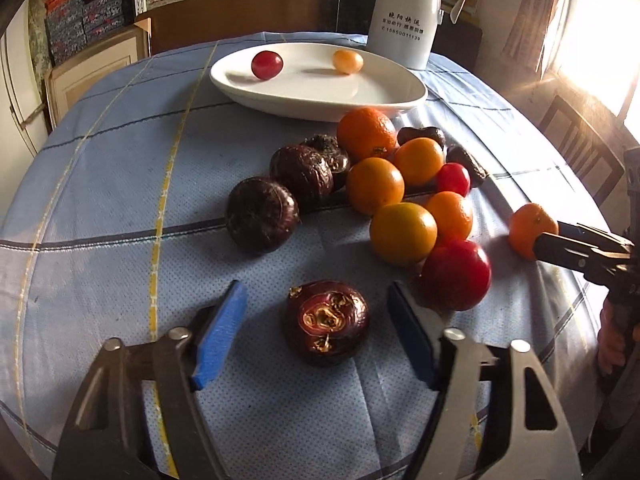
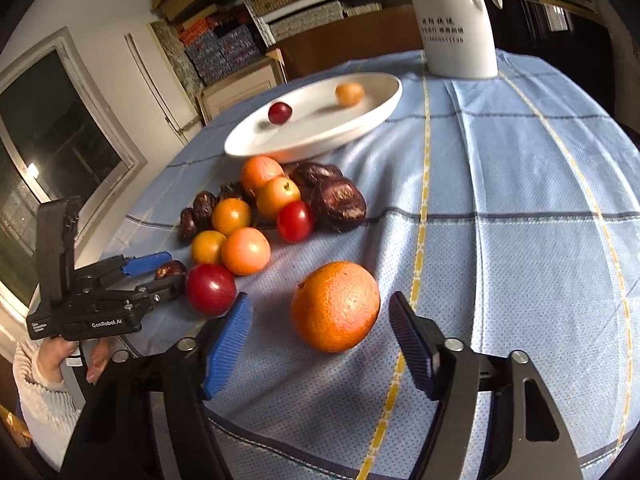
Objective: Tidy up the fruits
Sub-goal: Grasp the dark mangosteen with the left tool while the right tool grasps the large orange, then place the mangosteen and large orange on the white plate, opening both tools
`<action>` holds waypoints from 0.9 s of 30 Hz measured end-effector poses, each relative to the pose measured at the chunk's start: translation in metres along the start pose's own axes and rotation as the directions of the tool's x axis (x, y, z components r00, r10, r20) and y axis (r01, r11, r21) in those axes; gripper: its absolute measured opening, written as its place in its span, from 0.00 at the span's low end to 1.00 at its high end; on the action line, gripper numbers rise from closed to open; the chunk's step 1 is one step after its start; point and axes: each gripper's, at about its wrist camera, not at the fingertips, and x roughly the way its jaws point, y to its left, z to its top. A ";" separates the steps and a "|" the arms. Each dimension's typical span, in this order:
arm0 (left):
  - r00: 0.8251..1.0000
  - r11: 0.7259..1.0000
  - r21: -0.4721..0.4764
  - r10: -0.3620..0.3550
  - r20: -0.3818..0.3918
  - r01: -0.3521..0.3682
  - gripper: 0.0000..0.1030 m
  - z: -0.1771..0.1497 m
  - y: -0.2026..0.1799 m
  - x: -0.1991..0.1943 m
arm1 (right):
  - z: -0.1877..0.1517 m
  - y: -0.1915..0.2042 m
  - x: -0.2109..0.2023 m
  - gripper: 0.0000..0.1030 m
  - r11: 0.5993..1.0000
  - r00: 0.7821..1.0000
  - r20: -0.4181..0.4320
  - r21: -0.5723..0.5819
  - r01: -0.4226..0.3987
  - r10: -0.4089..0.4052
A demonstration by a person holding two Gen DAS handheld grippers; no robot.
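Dark chestnut (image 1: 326,324) sits on the blue tablecloth (image 1: 120,184) between my left gripper's (image 1: 316,334) spread pads, not touching. Right gripper (image 2: 320,342) also spread, straddling a loose orange (image 2: 335,306) without contact. Main fruit pile (image 1: 400,196) lies just beyond, next to the white plate (image 1: 384,96), which holds one red tomato (image 1: 267,65) and one yellow tomato (image 1: 348,61). White jug (image 1: 404,20) behind plate.
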 end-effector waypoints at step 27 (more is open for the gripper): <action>0.981 0.999 -0.037 -0.006 0.192 0.013 0.39 0.114 0.018 -0.015 | 0.085 0.013 -0.005 0.42 0.999 0.995 0.091 0.017 -0.045 0.044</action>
